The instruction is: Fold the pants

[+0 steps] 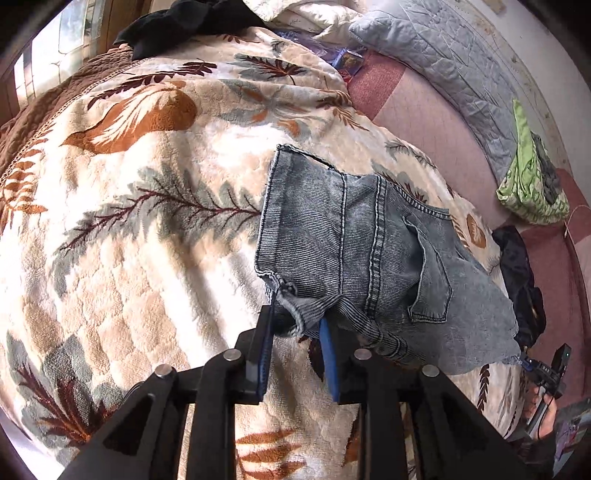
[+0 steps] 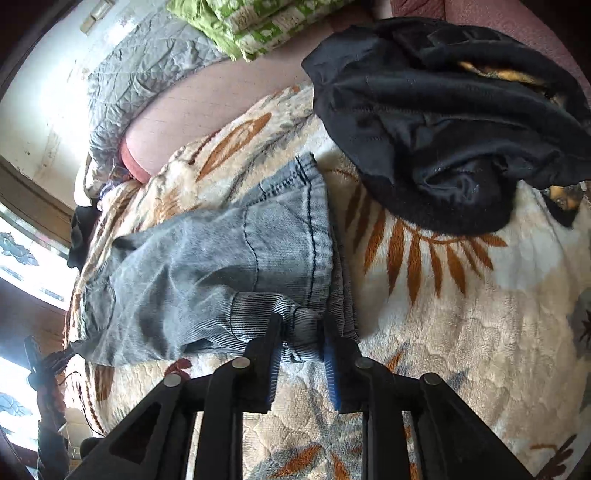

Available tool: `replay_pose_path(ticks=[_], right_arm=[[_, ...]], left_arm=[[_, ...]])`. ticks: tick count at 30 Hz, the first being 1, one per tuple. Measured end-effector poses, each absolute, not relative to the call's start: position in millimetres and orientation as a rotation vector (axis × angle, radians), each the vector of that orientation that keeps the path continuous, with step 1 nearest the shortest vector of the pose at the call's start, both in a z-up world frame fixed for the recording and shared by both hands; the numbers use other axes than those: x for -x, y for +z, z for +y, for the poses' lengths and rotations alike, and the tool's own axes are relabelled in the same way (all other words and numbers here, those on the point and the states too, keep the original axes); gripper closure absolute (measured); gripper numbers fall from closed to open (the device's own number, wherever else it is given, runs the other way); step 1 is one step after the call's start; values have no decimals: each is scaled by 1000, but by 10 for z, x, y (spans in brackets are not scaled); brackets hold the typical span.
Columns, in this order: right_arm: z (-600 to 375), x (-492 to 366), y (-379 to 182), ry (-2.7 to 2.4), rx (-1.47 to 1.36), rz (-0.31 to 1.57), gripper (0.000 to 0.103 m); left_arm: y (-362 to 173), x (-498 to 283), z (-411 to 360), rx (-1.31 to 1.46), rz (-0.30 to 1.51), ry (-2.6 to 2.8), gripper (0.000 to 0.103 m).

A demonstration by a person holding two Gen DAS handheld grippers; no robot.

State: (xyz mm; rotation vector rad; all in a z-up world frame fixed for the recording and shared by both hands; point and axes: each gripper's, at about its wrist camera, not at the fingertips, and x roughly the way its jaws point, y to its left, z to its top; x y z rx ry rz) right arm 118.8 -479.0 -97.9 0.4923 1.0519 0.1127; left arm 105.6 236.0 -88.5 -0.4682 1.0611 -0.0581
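Note:
Faded blue denim pants (image 1: 354, 243) lie folded on a cream blanket with a leaf print (image 1: 147, 229). My left gripper (image 1: 297, 325) has its two fingers around a bunched corner of the denim near the hem, with a gap between the blue pads. In the right wrist view the same pants (image 2: 221, 258) stretch to the left. My right gripper (image 2: 301, 332) has its fingers around another corner of the denim, fabric filling the gap. The right gripper also shows in the left wrist view (image 1: 546, 369) at the pants' far corner.
A black garment (image 2: 443, 122) lies heaped just right of the pants. A green patterned cloth (image 1: 532, 184) and a grey quilted pillow (image 1: 454, 66) lie by the wall on the pink sheet (image 1: 406, 110). Another dark garment (image 1: 184, 22) sits at the far end.

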Motion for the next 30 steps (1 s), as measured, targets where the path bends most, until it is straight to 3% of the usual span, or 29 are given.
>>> replay_pose_path(ticks=[2,4,9,11,19,26,27,30], right_arm=[[-4916,-1060,-860,76,-569,998,43],[-5090,-919,-800,10,-702,951,31],[-5074,-661,-959,106,-1065,902,31],[-4876,-693,-1078,142,-1094,935,31],[-4770,-954,-1604,-5,-1220,947,31],[-4829,-1128,-1636,-59,-1270,878,31],[-4848,-1135,-1649,-66,-1289,868,32],[-4863,-1111,-1618,-82,-1250,874,48]], left_arm=[[-780,-987,2426,475,1020,-10,52],[-677,-889,2545,520,977,53,43],[-442,-625,2683,652,841,139,40],[-409,-575,2534,654,819,120,34],[-709,-682,1800,644,877,-16,33],[-940,-812,1564,629,905,-55,33],[-947,-802,1575,635,900,-53,33],[-936,-760,1652,667,883,-51,33]])
